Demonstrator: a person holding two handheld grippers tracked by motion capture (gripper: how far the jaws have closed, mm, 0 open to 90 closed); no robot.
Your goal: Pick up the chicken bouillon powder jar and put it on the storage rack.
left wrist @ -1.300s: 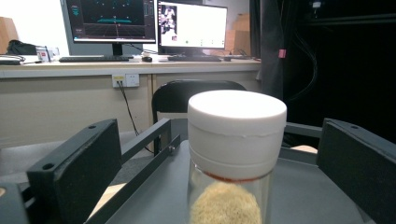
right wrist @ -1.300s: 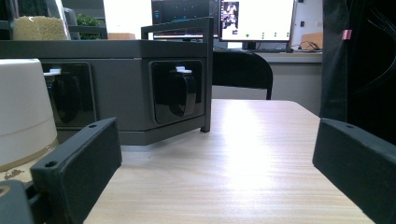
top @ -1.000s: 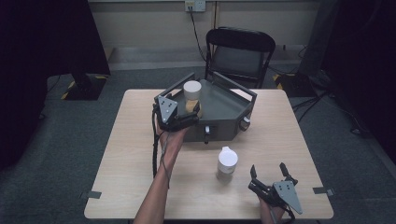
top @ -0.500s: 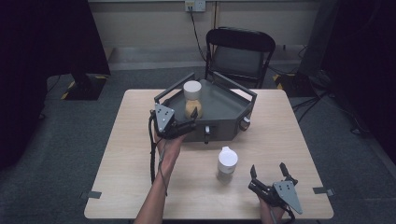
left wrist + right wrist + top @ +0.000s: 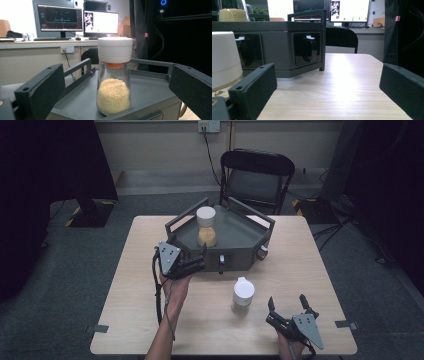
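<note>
A glass jar [image 5: 206, 226] with a white lid and yellow grains stands upright on the dark grey tray [image 5: 237, 231]. My left gripper [image 5: 189, 246] is open at the tray's front left edge, a short way from the jar. The left gripper view looks at the jar [image 5: 113, 77] between my spread jaws, untouched. A second white-lidded jar [image 5: 243, 292] stands on the table in front of the tray. My right gripper [image 5: 286, 300] is open near the table's front right, beside that jar [image 5: 224, 57], holding nothing.
The tray has raised rails and a boxy front with black latches [image 5: 308, 50]. A black chair [image 5: 257, 177] stands behind the wooden table [image 5: 300, 255]. Bare tabletop lies right of the tray and at the front left.
My left gripper has drawn back from the jar on the tray, toward the person and a little left. The jar stays on the tray. The right gripper has not moved.
</note>
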